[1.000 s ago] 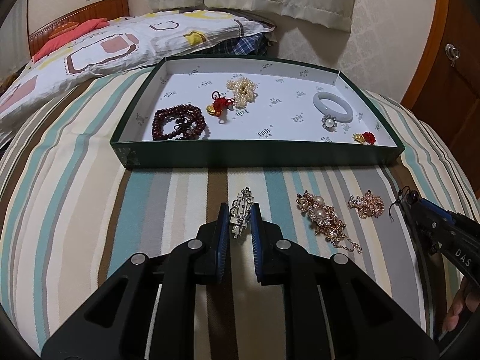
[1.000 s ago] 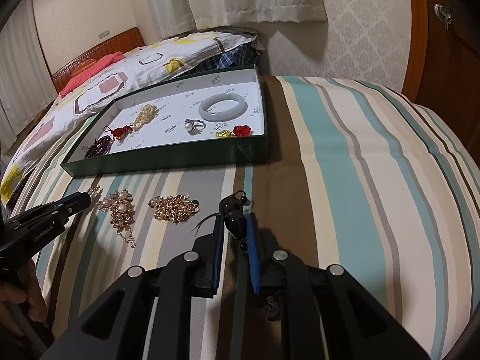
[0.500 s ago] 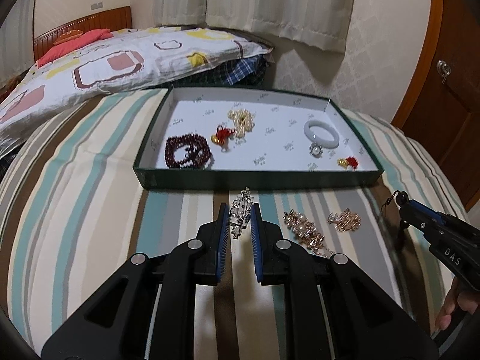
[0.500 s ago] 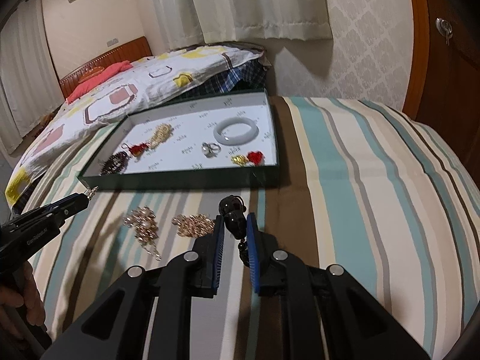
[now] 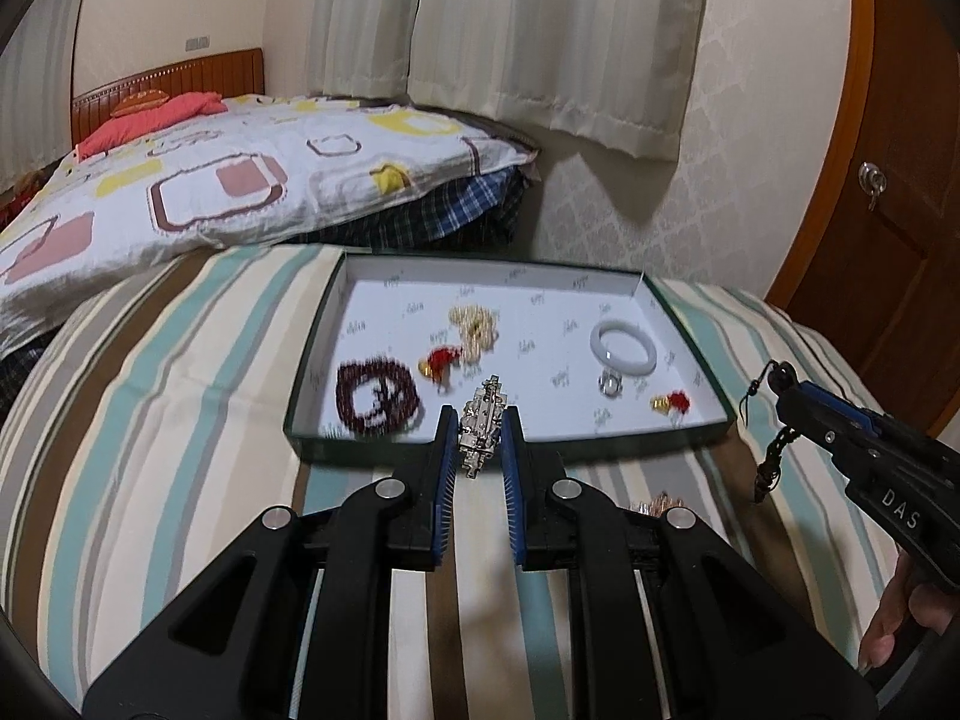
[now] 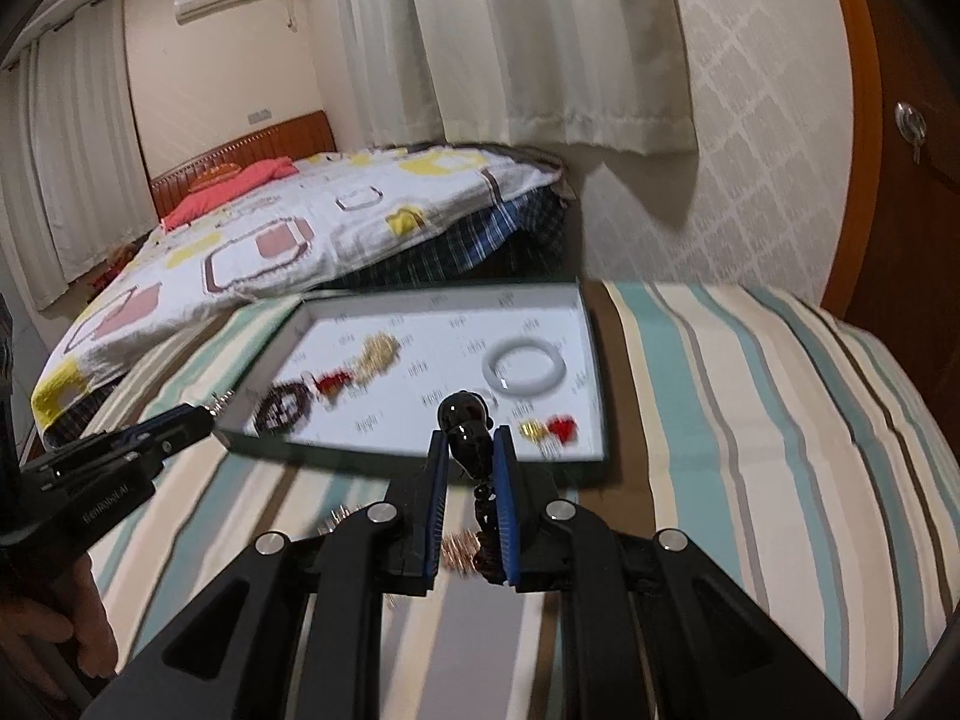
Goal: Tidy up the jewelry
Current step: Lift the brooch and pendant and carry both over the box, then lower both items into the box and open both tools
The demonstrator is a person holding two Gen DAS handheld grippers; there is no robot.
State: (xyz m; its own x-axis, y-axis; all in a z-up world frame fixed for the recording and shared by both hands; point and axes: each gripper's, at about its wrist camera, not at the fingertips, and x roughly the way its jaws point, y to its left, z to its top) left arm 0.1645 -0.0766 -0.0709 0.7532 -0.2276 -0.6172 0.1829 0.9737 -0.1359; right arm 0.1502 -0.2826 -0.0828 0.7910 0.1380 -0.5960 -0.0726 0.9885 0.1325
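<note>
Clamping a silver brooch [image 5: 483, 426], the left gripper [image 5: 479, 420] holds the piece upright between its blue pads, clear of the bedspread [image 5: 180, 420] and level with the near wall of the tray [image 5: 510, 450]. Both jaws press on the brooch. The right gripper [image 6: 469, 438] is likewise closed, on a black pendant [image 6: 465, 420]: a glossy dark head sits between the pads and a dark beaded cord [image 6: 485, 522] hangs below them. Seen from the left wrist, the right gripper [image 5: 786, 387] enters from the right edge with the pendant at its tip and the cord dangling; part of a hand [image 5: 900, 618] shows beneath it. Seen from the right wrist, the left gripper [image 6: 207, 414] enters from the left with the brooch at its tip.

Inside the white-lined green tray lie a coil of dark red beads [image 5: 375, 399], a red-and-gold charm [image 5: 441, 360], a pale pearl cluster [image 5: 474, 327], a white bangle [image 5: 624, 348], a small ring [image 5: 609, 385] just beside the bangle, and a second red-and-gold charm [image 5: 672, 402] near the right corner. These are motion-blurred.

On the striped bedspread, nearer than the tray, a rose-gold piece [image 5: 657, 504] shows partly behind the left gripper's fingers. Beyond the tray are a patterned quilt [image 5: 210, 180], curtains [image 5: 510, 30], and a wooden door [image 5: 888, 180].
</note>
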